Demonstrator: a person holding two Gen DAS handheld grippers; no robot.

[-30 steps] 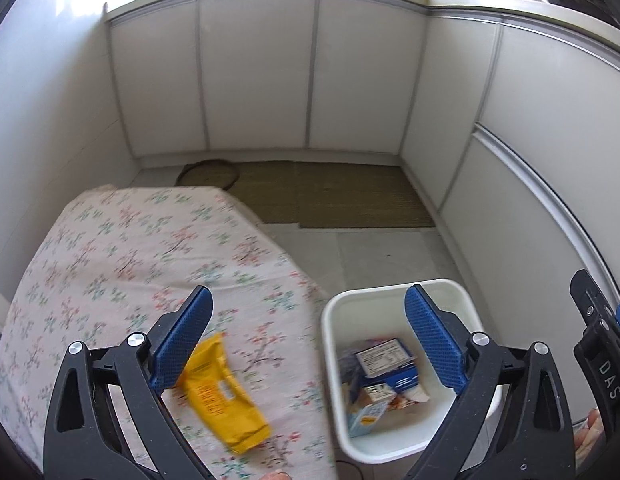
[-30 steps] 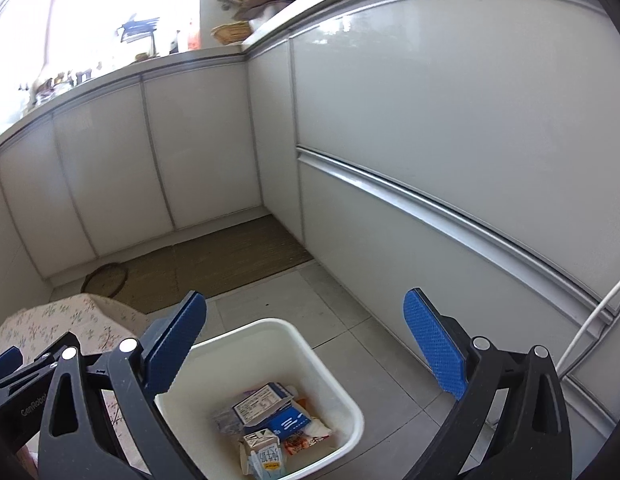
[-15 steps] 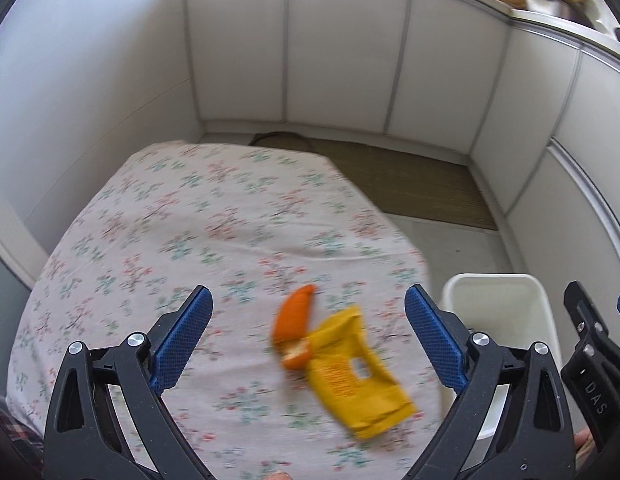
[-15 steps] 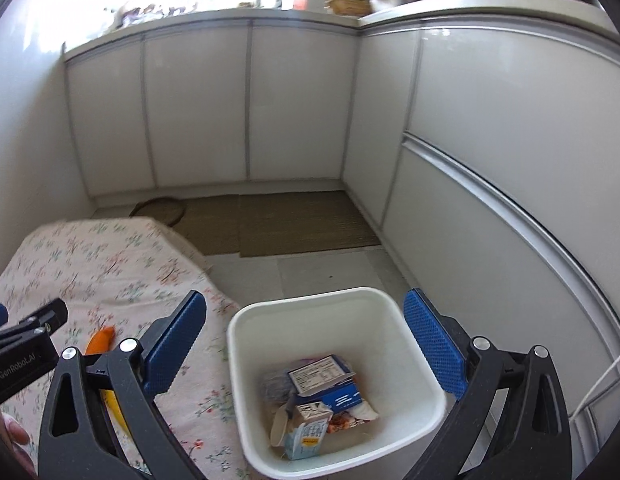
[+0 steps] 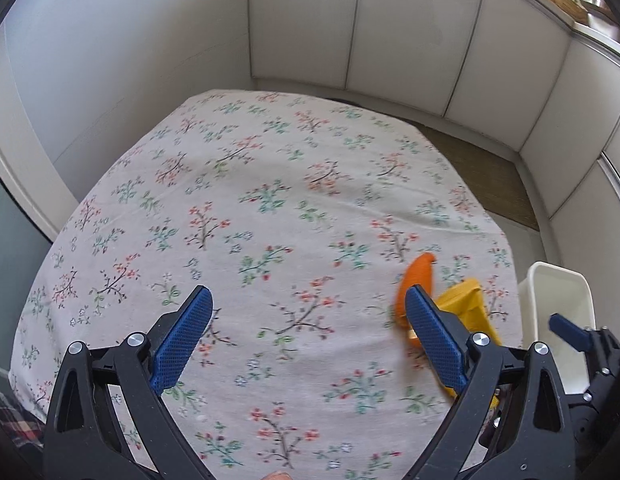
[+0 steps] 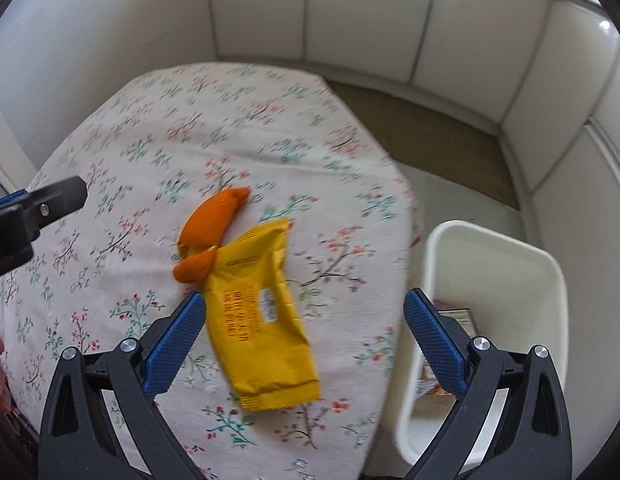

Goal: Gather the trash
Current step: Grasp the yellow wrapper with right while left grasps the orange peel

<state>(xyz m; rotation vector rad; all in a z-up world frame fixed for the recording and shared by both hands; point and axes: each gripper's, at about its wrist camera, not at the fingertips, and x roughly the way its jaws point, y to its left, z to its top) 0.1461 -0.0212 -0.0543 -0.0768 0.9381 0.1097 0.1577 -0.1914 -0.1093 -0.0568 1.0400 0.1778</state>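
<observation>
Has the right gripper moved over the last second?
Yes. The right gripper has swung left: earlier it sat over the white bin; now the bin is at its right and the yellow wrapper lies between its fingers.

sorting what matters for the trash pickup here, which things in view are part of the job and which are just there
Part of the job:
yellow wrapper, lying flat on the table
orange peel, touching the wrapper's upper end
white bin on the floor beside the table, trash already inside
right gripper, open above the wrapper
left gripper, open, empty

Just there:
floral tablecloth
brown floor mat
white cabinets
</observation>
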